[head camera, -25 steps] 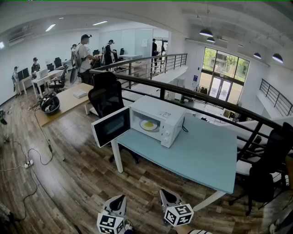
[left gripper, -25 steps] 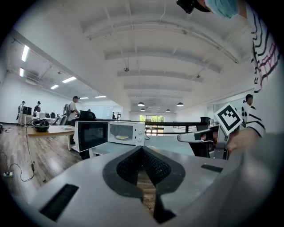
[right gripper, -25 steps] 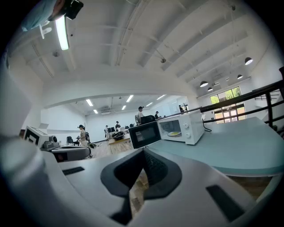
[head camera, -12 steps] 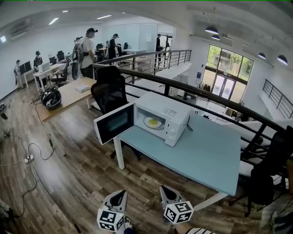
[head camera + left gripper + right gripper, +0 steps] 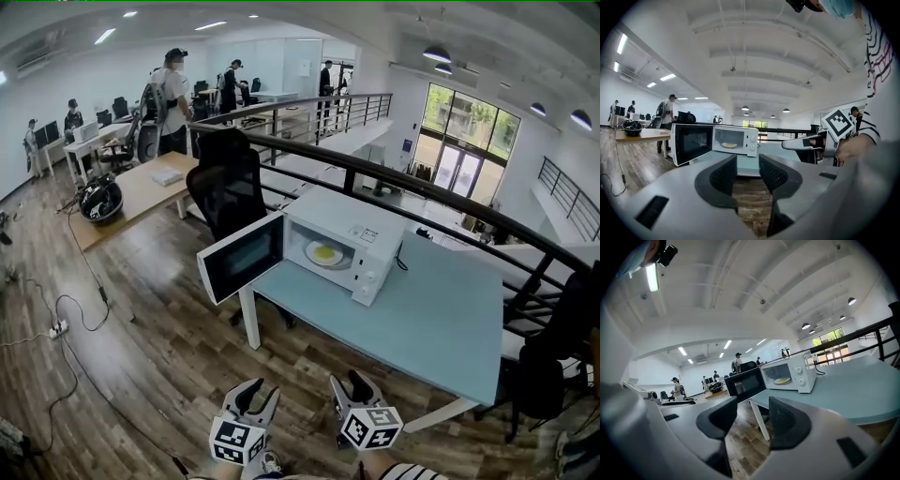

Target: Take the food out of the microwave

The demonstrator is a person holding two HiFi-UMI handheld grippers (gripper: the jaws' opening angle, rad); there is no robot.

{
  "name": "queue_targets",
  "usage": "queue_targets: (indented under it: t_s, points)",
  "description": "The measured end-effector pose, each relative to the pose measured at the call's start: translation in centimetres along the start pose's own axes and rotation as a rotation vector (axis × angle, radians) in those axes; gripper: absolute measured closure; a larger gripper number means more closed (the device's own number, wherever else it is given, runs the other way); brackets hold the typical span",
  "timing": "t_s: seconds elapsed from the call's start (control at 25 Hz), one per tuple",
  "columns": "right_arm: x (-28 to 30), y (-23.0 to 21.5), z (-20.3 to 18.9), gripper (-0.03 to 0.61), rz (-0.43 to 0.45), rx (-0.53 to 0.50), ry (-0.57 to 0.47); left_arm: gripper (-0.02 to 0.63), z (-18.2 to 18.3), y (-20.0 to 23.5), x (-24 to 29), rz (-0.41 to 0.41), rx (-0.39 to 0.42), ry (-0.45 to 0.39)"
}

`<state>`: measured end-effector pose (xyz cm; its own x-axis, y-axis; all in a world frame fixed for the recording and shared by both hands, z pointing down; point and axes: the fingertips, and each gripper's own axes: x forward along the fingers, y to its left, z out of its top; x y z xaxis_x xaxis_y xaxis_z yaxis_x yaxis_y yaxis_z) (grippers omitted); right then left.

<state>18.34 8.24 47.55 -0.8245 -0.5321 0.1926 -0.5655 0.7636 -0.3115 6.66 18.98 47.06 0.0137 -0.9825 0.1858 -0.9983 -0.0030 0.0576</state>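
Far left, a wooden desk [image 5: 141,192] carries a black helmet [image 5: 100,200], and persons stand beyond it. A black office chair [image 5: 228,192] stands behind the left end of the pale blue counter [image 5: 441,319]. The door [image 5: 242,260] of the white microwave [image 5: 361,234] hangs fully open to the left.

Left gripper [image 5: 255,394]: low in the head view, above the wooden floor [image 5: 141,328]. Its fingers [image 5: 723,176] stand apart, having just been opening, with nothing between them. It points toward the microwave and is well apart from it.

The microwave sits on the counter's left part. The food [image 5: 326,252], yellow, lies on a pale plate [image 5: 310,255] inside the open cavity, untouched.

Right gripper [image 5: 349,384]: just beside the left one, short of the counter's near edge. Its fingers [image 5: 717,417] stand wide apart, likewise just been opening, and are empty.

A black railing [image 5: 450,202] runs behind the counter
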Motion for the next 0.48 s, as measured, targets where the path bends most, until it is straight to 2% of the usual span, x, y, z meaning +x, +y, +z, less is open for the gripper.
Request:
queue_targets:
  t_s: [0.04, 0.08, 0.48]
  points:
    - [0.8, 0.2, 0.1, 0.376, -0.007, 0.002, 0.001, 0.471, 0.2, 0.8, 0.3, -0.009, -0.001, 0.004]
    - [1.6, 0.4, 0.2, 0.376, -0.014, 0.004, 0.001, 0.465, 0.3, 1.6, 0.7, -0.018, -0.001, 0.007]
    - [7.6, 0.8, 0.8, 0.376, -0.099, 0.064, -0.033, 0.465, 0.8, 8.7, 3.0, -0.072, 0.021, 0.026]
